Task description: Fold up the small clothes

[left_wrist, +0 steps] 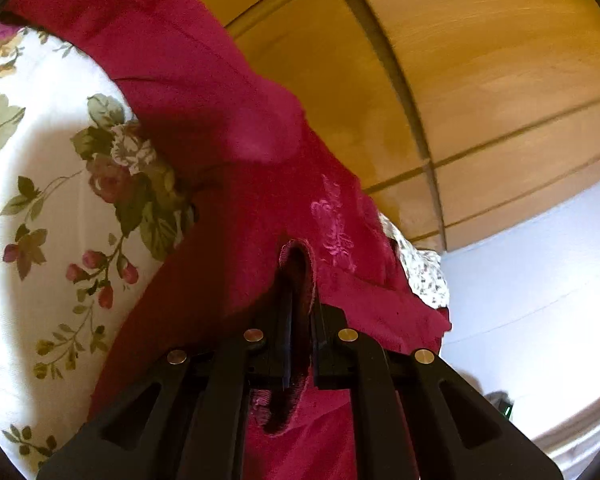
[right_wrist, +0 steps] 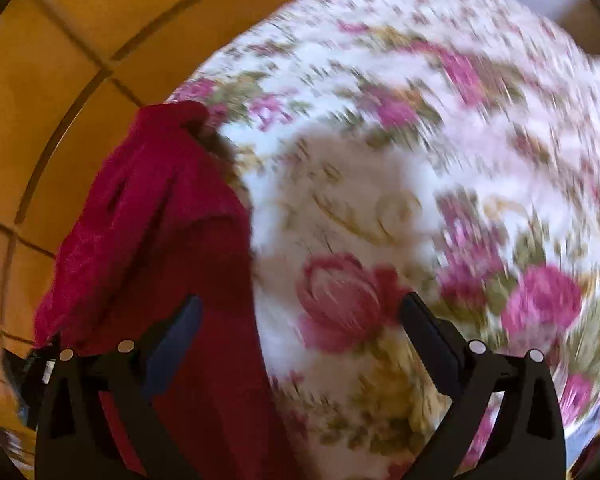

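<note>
Red cloth [left_wrist: 204, 128] lies on flowery bed sheet [left_wrist: 40, 184], next to wooden wall panels [left_wrist: 480, 80] | left gripper [left_wrist: 300, 320] fingers pinched on its hem | right gripper [right_wrist: 300, 320] fingers wide apart over sheet, nothing between them, cloth beside left finger [right_wrist: 176, 344]

Readable text: none in either view.
Red garment [left_wrist: 228, 184]: pink embroidered motif only, no letters or numbers to make out.
Floral cloth [left_wrist: 40, 184]: printed roses and leaves, no wording; in the right wrist view it is too blurred to read anything.
Wooden panels [left_wrist: 480, 80]: bare, no label or sign.
Gripper bodies: plain black with brass pins, no brand mark showing.
</note>
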A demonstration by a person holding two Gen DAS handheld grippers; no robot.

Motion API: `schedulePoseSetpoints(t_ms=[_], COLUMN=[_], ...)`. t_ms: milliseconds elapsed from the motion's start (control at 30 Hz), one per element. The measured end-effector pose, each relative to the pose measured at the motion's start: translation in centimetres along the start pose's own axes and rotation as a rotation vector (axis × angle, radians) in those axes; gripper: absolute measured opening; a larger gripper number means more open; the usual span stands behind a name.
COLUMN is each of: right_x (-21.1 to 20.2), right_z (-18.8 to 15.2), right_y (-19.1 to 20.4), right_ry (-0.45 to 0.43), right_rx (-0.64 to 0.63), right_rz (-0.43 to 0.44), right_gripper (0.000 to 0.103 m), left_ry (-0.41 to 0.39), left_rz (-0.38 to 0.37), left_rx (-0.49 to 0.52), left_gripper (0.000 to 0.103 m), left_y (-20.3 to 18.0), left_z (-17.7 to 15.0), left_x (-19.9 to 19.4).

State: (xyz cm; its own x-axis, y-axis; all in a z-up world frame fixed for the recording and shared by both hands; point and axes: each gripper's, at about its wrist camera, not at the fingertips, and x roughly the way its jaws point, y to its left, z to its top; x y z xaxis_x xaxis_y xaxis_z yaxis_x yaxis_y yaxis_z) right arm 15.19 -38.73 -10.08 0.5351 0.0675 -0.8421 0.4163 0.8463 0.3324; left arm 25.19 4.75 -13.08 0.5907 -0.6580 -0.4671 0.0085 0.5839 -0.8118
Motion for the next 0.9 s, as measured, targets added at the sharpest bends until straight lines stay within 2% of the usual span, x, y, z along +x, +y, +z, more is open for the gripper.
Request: schedulePoseSetpoints(t_ms=[133, 267, 367, 433, 467, 500, 633, 667, 800, 900], right_x=[2.1, 4.7, 5.7, 5.9, 5.9, 5.6, 2.9, 2.3, 3.2, 3.6], right_z=[1.2, 1.7, 2.4, 2.7, 2.9, 3.0, 2.9, 2.7, 1.7, 1.6], right_y=[2.2, 4.3, 5.8, 6.2, 6.0, 5.6, 2.7, 1.3, -0.5, -1.4], right_ry=[-0.077, -0.083, -0.116, -0.139, -0.136, -0.132, -0.174, -0.175, -0.123, -0.122], right_rx=[-0.117, -0.186, -0.231, -0.244, -0.221, -0.185, -0.014, 0.042, 0.077, 0.144], right_rz=[-0.095, -0.156, -0.179, -0.174, -0.147, -0.125, -0.073, -0.044, -0.057, -0.006], right_gripper=[0.099, 0.095, 0.081, 0.055, 0.032, 0.023, 0.017, 0.016, 0.014, 0.014], left_ry=[-0.011, -0.035, -0.045, -0.044, -0.044, -0.042, -0.033, -0.032, -0.033, -0.034], left_rz=[-0.006, -0.029, -0.049, -0.052, -0.055, -0.056, -0.075, -0.079, -0.078, -0.073], left_rx=[0.064, 0.074, 0.07, 0.073, 0.075, 0.077, 0.083, 0.085, 0.091, 0.092], left_gripper=[0.006, 0.006, 0.008, 0.008, 0.008, 0.008, 0.008, 0.01, 0.011, 0.011], left_y=[-0.6, -0.8, -0.2, 0.2, 0.3, 0.0, 0.2, 0.2, -0.3, -0.3], left_z=[-0.3, -0.7, -0.4, -0.4, -0.4, -0.4, -0.3, -0.4, -0.4, -0.4], left_x=[0.2, 0.9, 0.2, -0.1, -0.3, 0.3, 0.1, 0.0, 0.2, 0.3])
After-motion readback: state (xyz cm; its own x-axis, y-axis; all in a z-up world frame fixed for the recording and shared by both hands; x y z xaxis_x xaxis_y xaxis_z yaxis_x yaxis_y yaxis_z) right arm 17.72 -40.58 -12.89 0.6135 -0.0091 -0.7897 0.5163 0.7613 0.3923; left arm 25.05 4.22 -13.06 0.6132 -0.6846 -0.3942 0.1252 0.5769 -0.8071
